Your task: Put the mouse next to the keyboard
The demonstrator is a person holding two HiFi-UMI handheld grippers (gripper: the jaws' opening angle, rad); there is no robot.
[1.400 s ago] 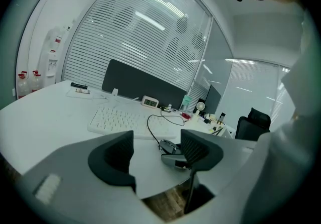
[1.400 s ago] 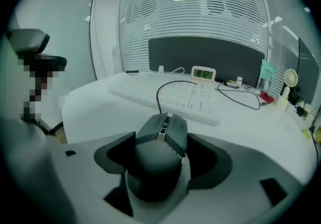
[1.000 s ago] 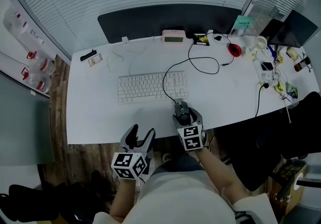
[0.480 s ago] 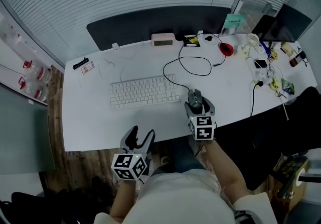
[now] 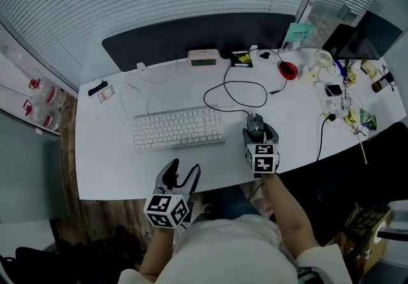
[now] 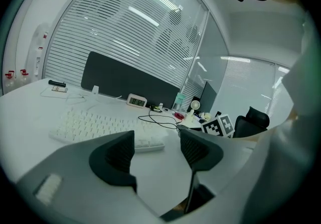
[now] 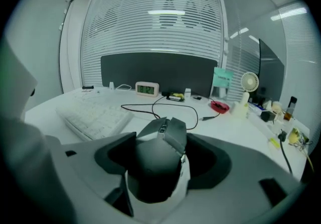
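Mouse [image 5: 255,125] — angular, matte black — farther right now, beside flat white keyboard [image 5: 178,128]

The small digital clock [image 7: 148,89], at twelve o'clock on the desk [image 7: 241,125] beyond the keyboard [image 7: 95,113], shows dark digits that look like 8:12, though the first figure is blurred. A teal card [image 7: 220,77] at two o'clock carries print too small to read.
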